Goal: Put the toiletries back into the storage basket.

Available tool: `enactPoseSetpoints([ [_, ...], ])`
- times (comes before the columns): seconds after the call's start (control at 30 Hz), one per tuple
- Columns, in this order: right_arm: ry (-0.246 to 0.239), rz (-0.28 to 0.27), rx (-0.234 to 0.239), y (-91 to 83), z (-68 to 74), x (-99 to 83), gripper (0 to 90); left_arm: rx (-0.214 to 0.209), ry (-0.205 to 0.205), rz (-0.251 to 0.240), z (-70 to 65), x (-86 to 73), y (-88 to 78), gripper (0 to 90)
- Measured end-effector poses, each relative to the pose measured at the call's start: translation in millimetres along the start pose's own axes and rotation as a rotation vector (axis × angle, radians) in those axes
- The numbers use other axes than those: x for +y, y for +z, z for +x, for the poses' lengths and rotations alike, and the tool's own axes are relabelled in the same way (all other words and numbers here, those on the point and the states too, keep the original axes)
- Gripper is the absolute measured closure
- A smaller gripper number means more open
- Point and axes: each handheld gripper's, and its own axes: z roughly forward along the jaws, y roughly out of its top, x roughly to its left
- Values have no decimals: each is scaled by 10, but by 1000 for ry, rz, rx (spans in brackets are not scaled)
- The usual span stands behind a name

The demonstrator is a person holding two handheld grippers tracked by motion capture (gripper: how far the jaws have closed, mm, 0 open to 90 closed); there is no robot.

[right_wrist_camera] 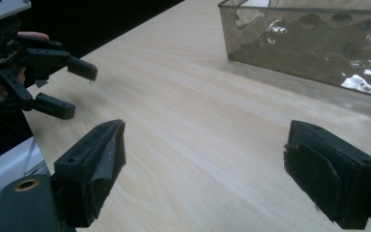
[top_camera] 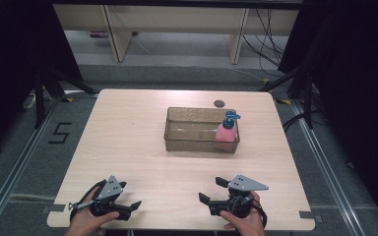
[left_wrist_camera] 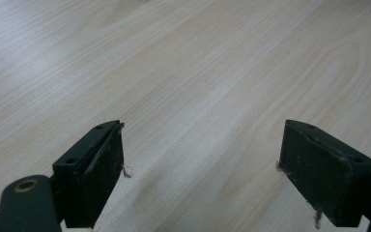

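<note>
Table (top_camera: 128, 147) carried a clear bin (top_camera: 177, 129) toward 12 o'clock; pink bottle (top_camera: 226, 132) stood upright at its 3 o'clock end. Left gripper (top_camera: 128, 196) and right gripper (top_camera: 210, 191) rested at 6 o'clock, jaws wide apart, empty, probably staged for reaching the bottle.

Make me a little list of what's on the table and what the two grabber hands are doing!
table: light wood table
bin: clear brownish bin, past the middle of the table
bottle: pink bottle with a blue pump top, upright in the bin's right end
left gripper: left gripper, open, holding nothing, near the front edge
right gripper: right gripper, open, holding nothing, near the front edge
</note>
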Motion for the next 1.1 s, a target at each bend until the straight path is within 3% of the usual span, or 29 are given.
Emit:
enactPoseSetpoints([
  [0.2,13,13,8,-30,35,-36,154,0,-5,2,-1,2,-2,154],
  [0.23,-15,13,-12,-44,20,-41,154,5,5,4,7,3,0,154],
  [0.33,-1,7,-7,-57,27,-53,154,6,13,2,12,1,0,153],
  [0.37,44,9,0,-65,55,-70,154,-1,-6,2,-1,2,-2,153],
  [0.4,44,9,0,-65,55,-70,154,-1,-6,2,-1,2,-2,153],
  [0.43,-4,6,-9,-66,21,-79,154,0,-5,2,1,1,-2,153],
  [0.63,5,12,-15,-83,44,-113,154,6,11,2,11,1,1,153],
  [0.67,37,22,-10,-94,71,-120,154,7,10,3,10,4,0,153],
  [0.77,-7,13,-22,-106,48,-129,154,1,-5,1,-1,1,-3,153],
  [0.83,45,27,-7,-107,81,-140,154,1,-2,-1,1,-1,-2,153],
  [0.87,45,27,-7,-107,81,-140,154,1,-2,-1,1,-1,-2,153],
  [0.9,11,20,-15,-109,60,-142,154,1,-7,0,-1,2,-4,153],
  [1.1,8,21,-21,-107,56,-152,154,2,-6,1,-1,2,-3,153],
])
